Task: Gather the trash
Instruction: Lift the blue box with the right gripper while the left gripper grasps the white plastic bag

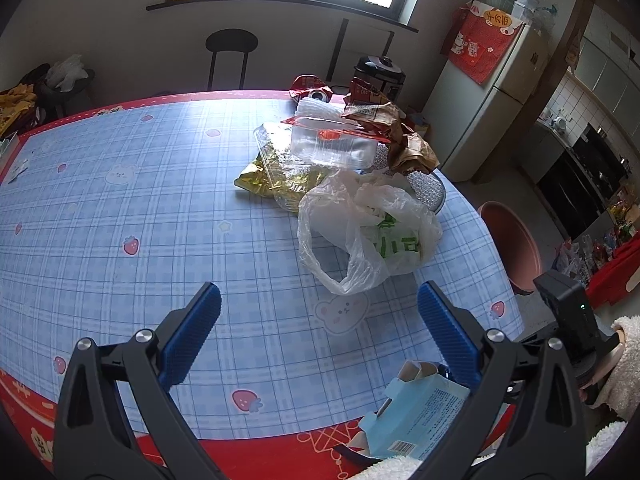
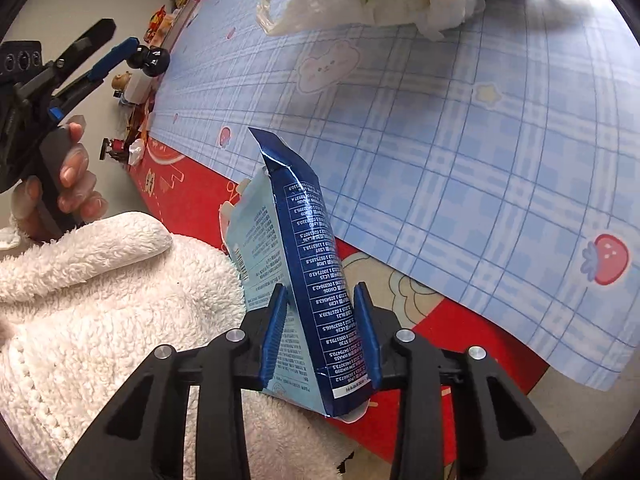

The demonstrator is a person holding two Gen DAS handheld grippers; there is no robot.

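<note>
The right gripper [image 2: 320,328] is pinching the blue carton [image 2: 308,264], readying it for the plastic bag [image 1: 360,232] at twelve o'clock, while the left gripper [image 1: 320,336] is gaping wide, empty.

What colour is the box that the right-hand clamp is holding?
The carton is dark blue on one side and pale blue on the other, with white print. The right wrist view shows it best, gripped by the right gripper.
</note>
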